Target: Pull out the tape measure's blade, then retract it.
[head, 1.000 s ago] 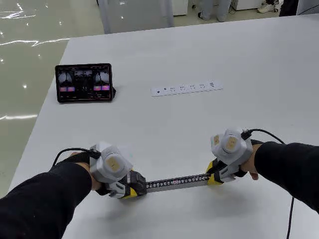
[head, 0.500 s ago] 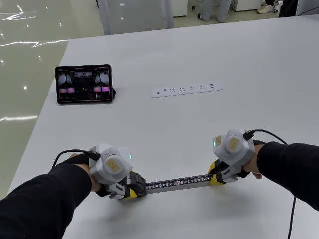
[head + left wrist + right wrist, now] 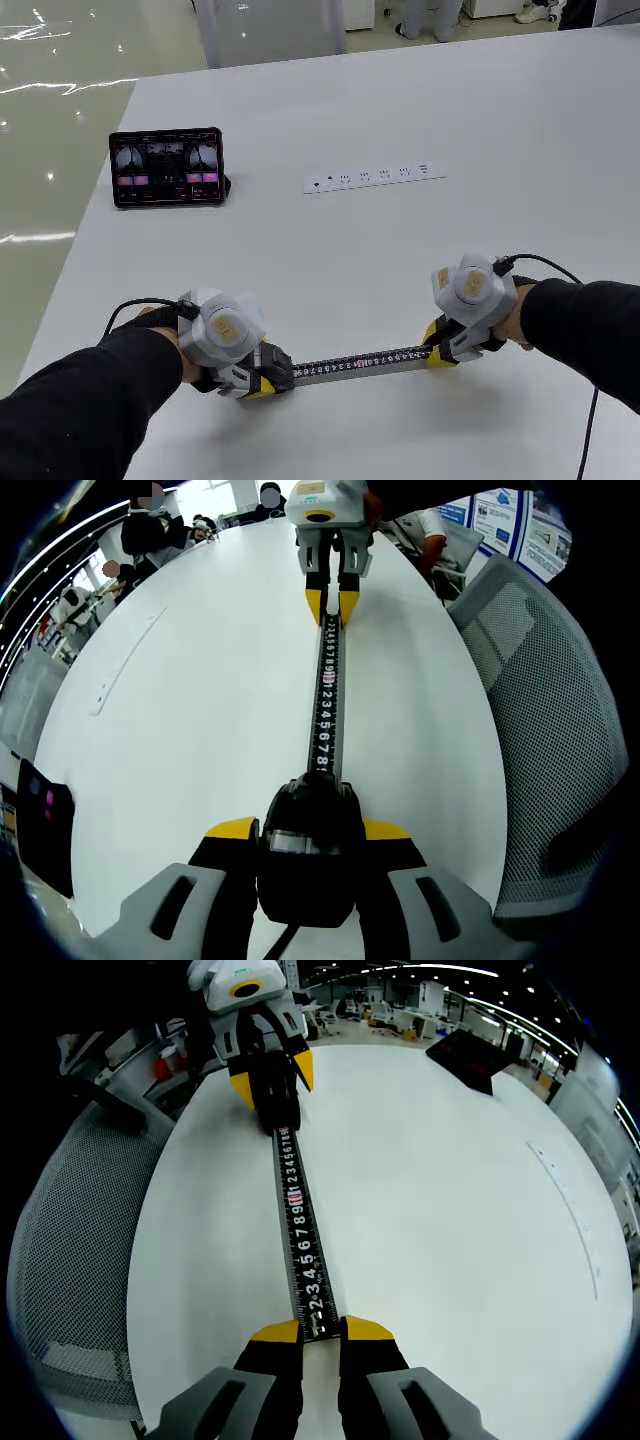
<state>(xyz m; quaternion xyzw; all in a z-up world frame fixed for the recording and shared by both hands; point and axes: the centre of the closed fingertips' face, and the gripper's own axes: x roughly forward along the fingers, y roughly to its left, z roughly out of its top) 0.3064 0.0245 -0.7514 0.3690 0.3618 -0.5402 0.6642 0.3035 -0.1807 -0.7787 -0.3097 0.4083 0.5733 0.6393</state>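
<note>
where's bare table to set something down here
Widest bare table lies between the power strip and the pulled-out blade; right of the strip is bare too. Crowded along the near edge: left gripper clamps the tape measure case, right gripper the blade. The tablet takes far left.

Bright, even overhead light falls on the white worktop (image 3: pixel 400 250), with only soft, faint shadows. Lamps glare in streaks on the glossy floor (image 3: pixel 60 150) at the head view's left. Both gripper views bend strongly toward their edges, sharp mid-picture.
</note>
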